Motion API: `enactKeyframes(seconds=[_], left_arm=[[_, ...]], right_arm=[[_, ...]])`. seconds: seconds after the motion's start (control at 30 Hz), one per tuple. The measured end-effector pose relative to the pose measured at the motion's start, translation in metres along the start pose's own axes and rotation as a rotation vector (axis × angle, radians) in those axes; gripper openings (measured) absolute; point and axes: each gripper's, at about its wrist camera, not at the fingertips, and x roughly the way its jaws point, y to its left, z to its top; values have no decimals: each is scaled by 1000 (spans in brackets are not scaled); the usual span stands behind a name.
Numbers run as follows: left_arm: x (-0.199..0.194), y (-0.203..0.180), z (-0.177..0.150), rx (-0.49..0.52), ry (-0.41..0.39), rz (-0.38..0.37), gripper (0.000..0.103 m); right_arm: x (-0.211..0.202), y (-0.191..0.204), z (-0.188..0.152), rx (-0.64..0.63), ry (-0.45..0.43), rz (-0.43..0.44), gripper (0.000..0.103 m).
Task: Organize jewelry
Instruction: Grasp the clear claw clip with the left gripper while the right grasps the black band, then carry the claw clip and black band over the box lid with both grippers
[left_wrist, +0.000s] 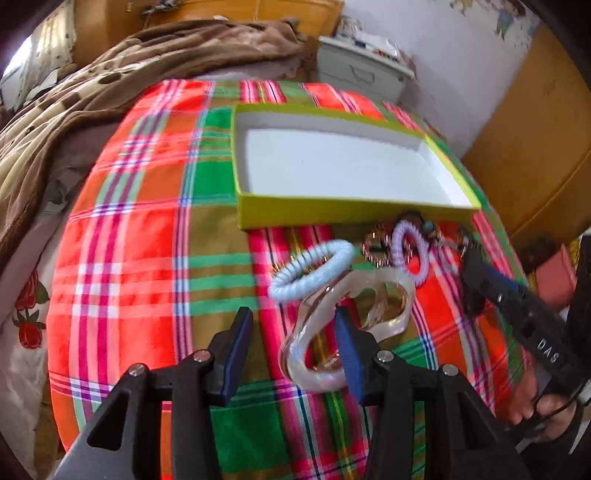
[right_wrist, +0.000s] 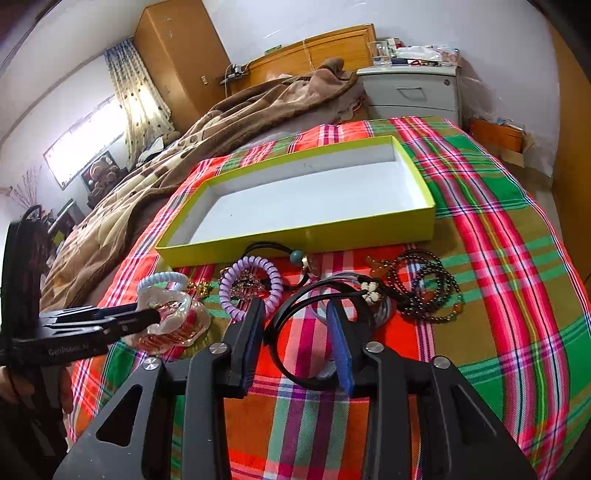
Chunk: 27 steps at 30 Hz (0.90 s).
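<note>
A shallow yellow-green box (right_wrist: 295, 236) with a white, empty floor lies open on a plaid bedspread (right_wrist: 498, 229), straight ahead of both pairs of fingers, likely set there to receive the jewelry, which lies loose in a row just in front of its near wall. The left gripper (left_wrist: 293, 354) has its fingers spread wide; a clear, wavy hair claw clip (left_wrist: 332, 332) lies between them, and the right-hand pad (left_wrist: 349, 354) overlaps its edge, though whether it touches is unclear. Nothing is clamped, so this looks like lining up for a pick. Just beyond that clip sit a pale blue spiral hair tie (left_wrist: 310, 271) and a lilac spiral hair tie (left_wrist: 408, 251). The right gripper (right_wrist: 295, 350) is also wide open and holds nothing; a black bangle (right_wrist: 314, 328) lies between and around its fingertips, its rim passing behind the right pad. Beyond and to the right of those fingers lies a dark beaded bracelet (right_wrist: 428, 291), with a black cord carrying a teal bead (right_wrist: 297, 254) straight ahead.
</note>
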Motion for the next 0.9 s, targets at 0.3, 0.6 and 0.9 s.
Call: enactKeyframes(seconds=[0.3,0.6,0.9], left_arm=[[1,-8,-9,-2,26,-43,26],[-5,-9,-18,-25,19,-58,20],[-23,-8,-20,-50,-18,-64,17]], right_arm=[[5,6,-5,-33,34,20,16],[-4,9,-12,-52,23,17,10],[-24,10,-9,-68,-12,13,10]])
